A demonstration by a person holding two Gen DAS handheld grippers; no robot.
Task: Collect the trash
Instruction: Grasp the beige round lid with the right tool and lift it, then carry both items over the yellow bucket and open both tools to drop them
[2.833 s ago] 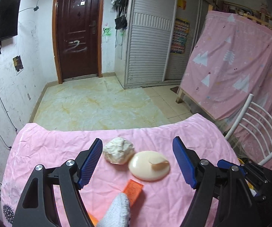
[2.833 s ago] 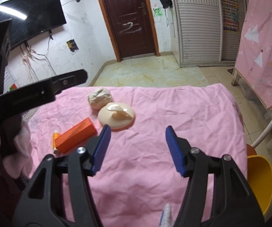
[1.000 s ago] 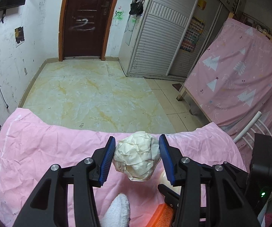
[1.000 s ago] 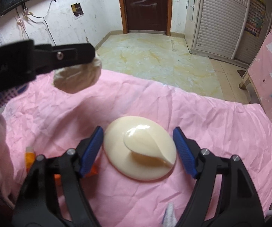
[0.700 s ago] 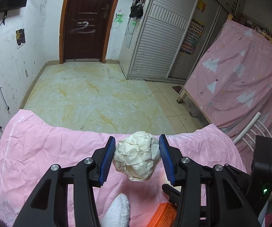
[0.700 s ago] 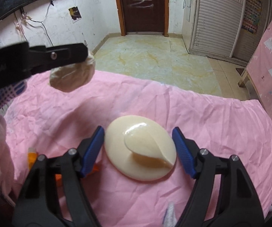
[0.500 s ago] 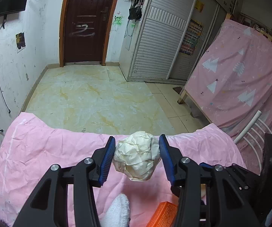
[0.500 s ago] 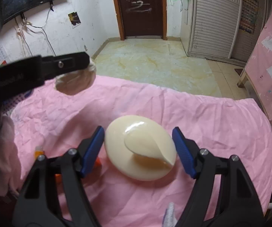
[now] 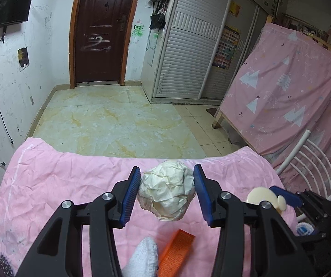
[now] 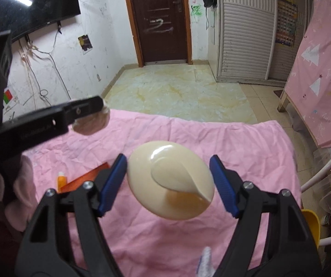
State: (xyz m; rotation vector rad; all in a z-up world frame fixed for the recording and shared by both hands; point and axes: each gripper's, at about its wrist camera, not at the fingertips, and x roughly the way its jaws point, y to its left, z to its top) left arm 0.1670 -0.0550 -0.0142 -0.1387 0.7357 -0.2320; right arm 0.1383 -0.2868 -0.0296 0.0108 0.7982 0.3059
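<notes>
My left gripper [image 9: 166,185] is shut on a crumpled cream paper ball [image 9: 166,191], held in the air above the pink-covered table [image 9: 61,180]. In the right wrist view one black finger [image 10: 50,120] of it crosses the left side, with the paper ball [image 10: 91,124] at its tip. My right gripper [image 10: 169,180] is shut on a glossy cream dish-shaped lid [image 10: 170,182], tilted and lifted off the cloth. The lid [image 9: 261,196] also shows at the right of the left wrist view.
An orange box [image 9: 177,251] and a small orange tube [image 10: 61,180] lie on the cloth near the front. A white-gloved fingertip [image 9: 142,258] shows below the left gripper. A yellow bin [image 10: 310,226] and a white chair [image 9: 308,161] stand to the right of the table.
Both grippers have risen and drawn back. The cream lid has left the cloth in the right gripper. The paper ball stays in the left gripper's grip.
</notes>
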